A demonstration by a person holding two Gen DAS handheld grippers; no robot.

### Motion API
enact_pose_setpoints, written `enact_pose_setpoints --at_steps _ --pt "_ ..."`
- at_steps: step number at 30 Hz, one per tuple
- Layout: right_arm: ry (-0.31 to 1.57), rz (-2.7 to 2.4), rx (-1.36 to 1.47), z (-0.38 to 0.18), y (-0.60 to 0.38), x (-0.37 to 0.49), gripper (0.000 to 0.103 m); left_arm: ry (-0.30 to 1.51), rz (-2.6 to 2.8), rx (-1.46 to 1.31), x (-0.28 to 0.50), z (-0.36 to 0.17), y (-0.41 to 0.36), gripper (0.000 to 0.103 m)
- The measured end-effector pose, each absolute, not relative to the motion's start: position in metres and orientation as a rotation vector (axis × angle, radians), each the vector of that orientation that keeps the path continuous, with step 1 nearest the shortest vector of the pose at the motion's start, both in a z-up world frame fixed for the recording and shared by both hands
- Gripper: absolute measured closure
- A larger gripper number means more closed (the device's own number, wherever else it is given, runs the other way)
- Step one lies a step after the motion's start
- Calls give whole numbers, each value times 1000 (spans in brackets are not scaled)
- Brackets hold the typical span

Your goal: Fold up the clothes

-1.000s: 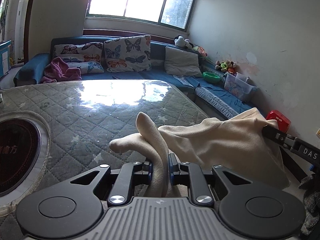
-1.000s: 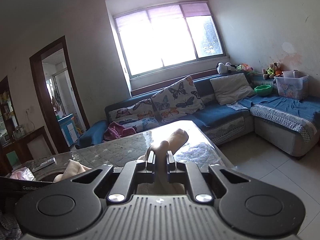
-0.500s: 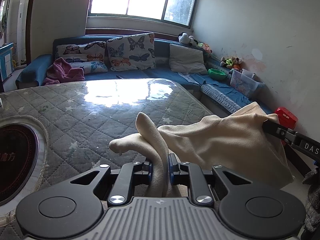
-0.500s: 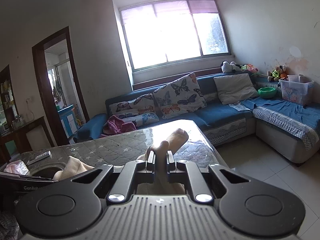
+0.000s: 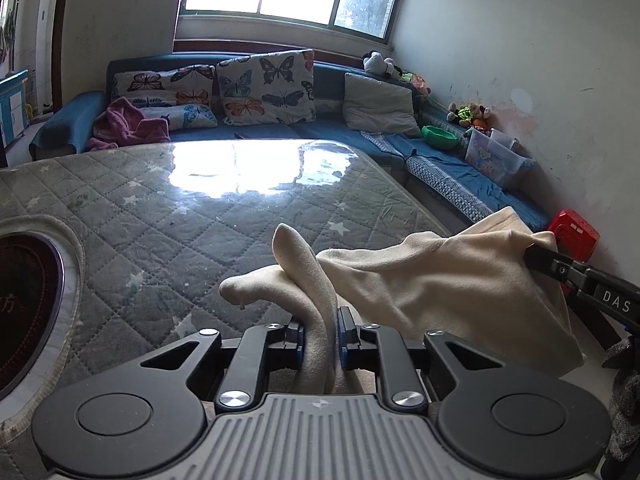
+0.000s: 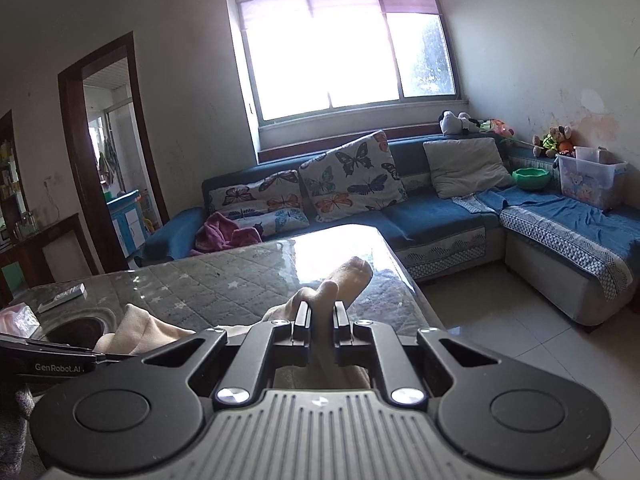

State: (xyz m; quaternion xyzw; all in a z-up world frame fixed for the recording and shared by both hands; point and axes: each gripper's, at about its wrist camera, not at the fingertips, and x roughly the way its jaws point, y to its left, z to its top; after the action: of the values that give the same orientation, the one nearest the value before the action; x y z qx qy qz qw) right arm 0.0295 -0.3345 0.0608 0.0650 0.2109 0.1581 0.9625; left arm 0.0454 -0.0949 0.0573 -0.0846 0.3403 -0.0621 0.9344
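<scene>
Both tongs are clamped on the same cream garment [image 5: 448, 280], 1 edge each. Left tongs [image 5: 321, 330] are nearly closed, w/ a bunched fold of cloth pinched between the pads and poking up past the tips. Right tongs [image 6: 321, 320] are likewise closed on a bunch of cloth.

Garment hangs stretched between the 2, held up in the air over the near right corner of the surface [image 5: 168, 216]; lower part drops out of view, so can't tell if any of it touches down.

Step in hand looks like the spread/lift before laying flat; no fold made yet, I'd judge.

Next move prob. calls for carrying it fwd over the quilted cover, keeping tension even betw. both grips, then lowering so it lands flat w/o wrinkles, away from the round cutout [image 5: 24, 304] at the left edge.
</scene>
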Motion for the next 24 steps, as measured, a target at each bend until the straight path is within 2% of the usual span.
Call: enact_pose_setpoints --at_steps 24 --pt "592 246 77 14 -338 62 94 823 -137 -247 56 20 -73 85"
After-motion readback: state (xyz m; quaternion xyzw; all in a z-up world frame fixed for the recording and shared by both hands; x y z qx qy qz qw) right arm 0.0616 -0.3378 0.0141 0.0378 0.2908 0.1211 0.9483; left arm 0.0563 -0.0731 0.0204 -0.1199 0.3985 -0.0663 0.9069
